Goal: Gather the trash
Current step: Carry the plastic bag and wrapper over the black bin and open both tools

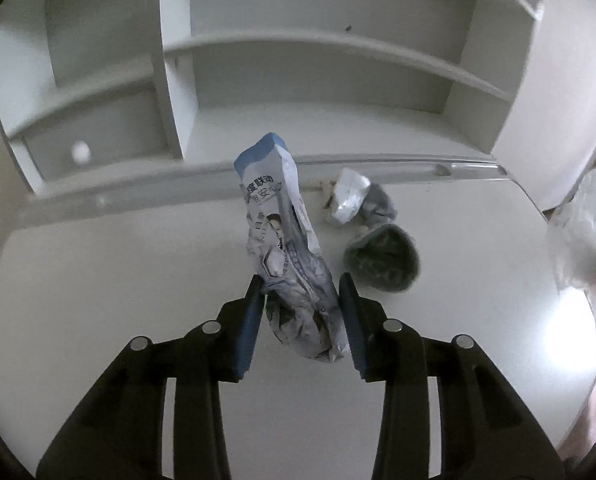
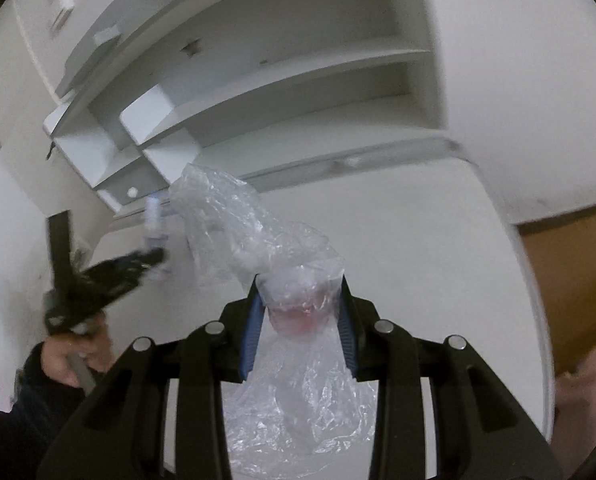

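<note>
My left gripper [image 1: 300,286] is shut on a crumpled blue-and-white printed wrapper [image 1: 286,248] and holds it upright above the white desk [image 1: 98,300]. My right gripper [image 2: 300,284] is shut on a clear plastic bag [image 2: 282,280] that bulges above and hangs below the fingers, with something pink inside. In the right wrist view the left gripper [image 2: 154,258] shows blurred at the left, with the wrapper [image 2: 154,220] in it. The bag also shows at the right edge of the left wrist view [image 1: 586,232].
On the desk behind the wrapper lie a crumpled white packet [image 1: 348,196] and a grey sock-like cloth [image 1: 382,256]. White shelving [image 1: 298,52] stands along the desk's back edge. A brown floor [image 2: 570,280] lies past the desk's right edge.
</note>
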